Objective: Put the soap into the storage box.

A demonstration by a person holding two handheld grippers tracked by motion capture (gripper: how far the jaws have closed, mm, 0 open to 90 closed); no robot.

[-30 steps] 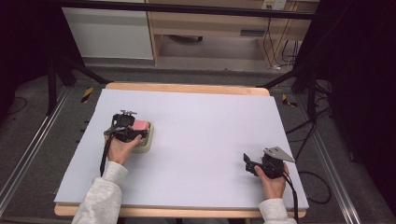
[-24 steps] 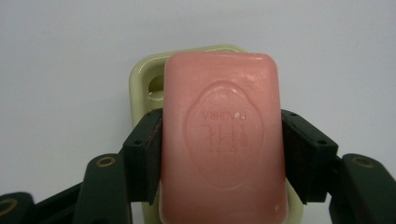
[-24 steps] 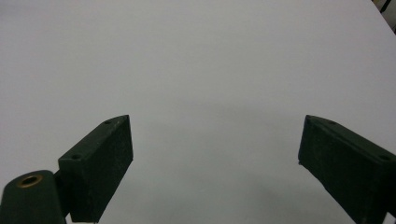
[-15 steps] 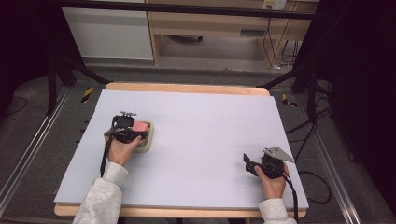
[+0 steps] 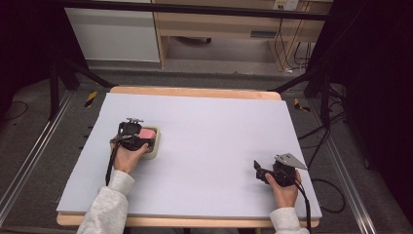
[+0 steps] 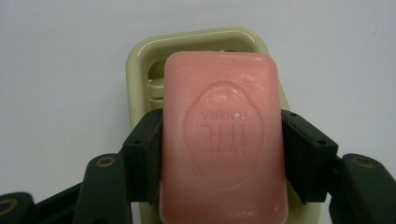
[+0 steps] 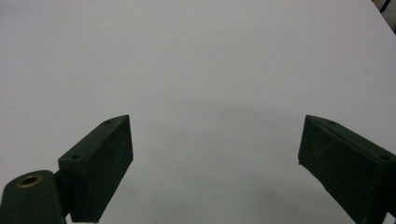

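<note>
1. High view: your left hand-held gripper sat at the left side of the worktop, over the pale green soap dish. The pink soap bar showed between its jaws, above the dish. Your left hand held it from the near side, forearm in from the bottom edge.
2. High view: your right hand-held gripper rested near the right front corner, well apart from the dish, grey plate on top. My read: you parked it there to keep it clear of the left-side work.
3. Left gripper view: jaws were closed onto the soap bar, one pad on each long side, roughly mid-length and below. Embossed face pointed at the camera, lettering reading upside down. Gripping the flat parallel sides looked sensible: soap is slick, and those faces give the pads the most contact.
4. Left gripper view: the soap dish lay directly behind the bar, its rim showing at the top and left, with a bit of ribbed inner floor. Bar was lined up with the dish. Couldn't tell whether it touched the dish or was held just above it.
5. Right gripper view: your right hand-held gripper had its jaws wide apart, holding nothing, with bare worktop between and beyond them.
</note>
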